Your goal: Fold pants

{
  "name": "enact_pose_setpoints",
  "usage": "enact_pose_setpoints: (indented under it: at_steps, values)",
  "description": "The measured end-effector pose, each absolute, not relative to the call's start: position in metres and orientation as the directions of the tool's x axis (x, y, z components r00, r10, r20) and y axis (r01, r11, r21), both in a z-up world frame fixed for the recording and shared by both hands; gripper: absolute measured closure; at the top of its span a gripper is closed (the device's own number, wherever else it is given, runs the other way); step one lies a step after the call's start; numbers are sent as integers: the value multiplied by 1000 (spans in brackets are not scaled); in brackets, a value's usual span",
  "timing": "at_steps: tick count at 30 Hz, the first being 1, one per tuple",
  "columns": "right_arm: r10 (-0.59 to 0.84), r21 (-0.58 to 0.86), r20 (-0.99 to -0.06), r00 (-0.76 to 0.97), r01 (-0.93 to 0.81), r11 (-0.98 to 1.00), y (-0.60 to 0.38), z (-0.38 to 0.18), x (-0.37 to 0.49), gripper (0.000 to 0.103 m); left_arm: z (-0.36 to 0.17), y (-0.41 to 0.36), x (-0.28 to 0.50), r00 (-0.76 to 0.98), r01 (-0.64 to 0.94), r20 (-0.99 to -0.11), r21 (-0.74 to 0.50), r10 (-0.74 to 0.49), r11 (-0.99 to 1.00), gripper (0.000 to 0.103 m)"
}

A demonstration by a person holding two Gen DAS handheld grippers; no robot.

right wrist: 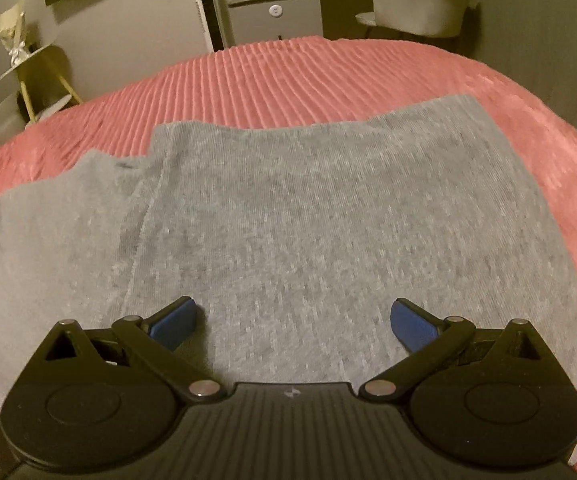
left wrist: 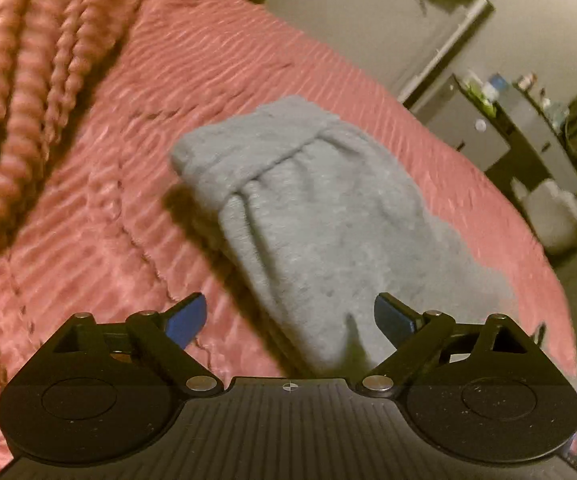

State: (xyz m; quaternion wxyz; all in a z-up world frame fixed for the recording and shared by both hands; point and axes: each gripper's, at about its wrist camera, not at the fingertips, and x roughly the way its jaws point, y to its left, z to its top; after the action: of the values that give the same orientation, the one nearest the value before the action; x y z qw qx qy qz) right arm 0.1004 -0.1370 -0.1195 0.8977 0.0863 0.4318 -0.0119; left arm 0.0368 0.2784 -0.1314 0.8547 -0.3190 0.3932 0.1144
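Note:
Grey sweatpants lie folded over on a pink ribbed bedspread. In the left wrist view the waistband end points away and the cloth runs toward my left gripper, which is open and empty just above the near end. In the right wrist view the pants spread flat and wide in layers, with a stepped edge at the far left. My right gripper is open and empty, hovering over the near part of the cloth.
Bunched pink blanket folds lie at the left of the bed. A dresser with small items stands right of the bed. A white chair, a cabinet and a gold shelf stand beyond the bed's far edge.

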Motion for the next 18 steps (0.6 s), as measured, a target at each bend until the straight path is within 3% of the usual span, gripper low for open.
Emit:
enact_pose_setpoints:
  at_steps: [6, 13, 16, 18]
  values:
    - [41, 134, -782, 622, 103, 986, -133, -119, 102, 0, -144, 286, 57, 669, -444, -738, -491, -88, 750, 9]
    - [39, 125, -783, 621, 95, 988, -132, -119, 100, 0, -154, 302, 69, 702, -391, -693, -571, -168, 722, 26]
    - [33, 117, -781, 623, 95, 989, -130, -119, 101, 0, -156, 313, 59, 745, -349, -634, -635, -207, 689, 39]
    - [32, 114, -780, 625, 93, 989, -129, -120, 101, 0, -156, 317, 52, 778, -310, -588, -666, -221, 679, 39]
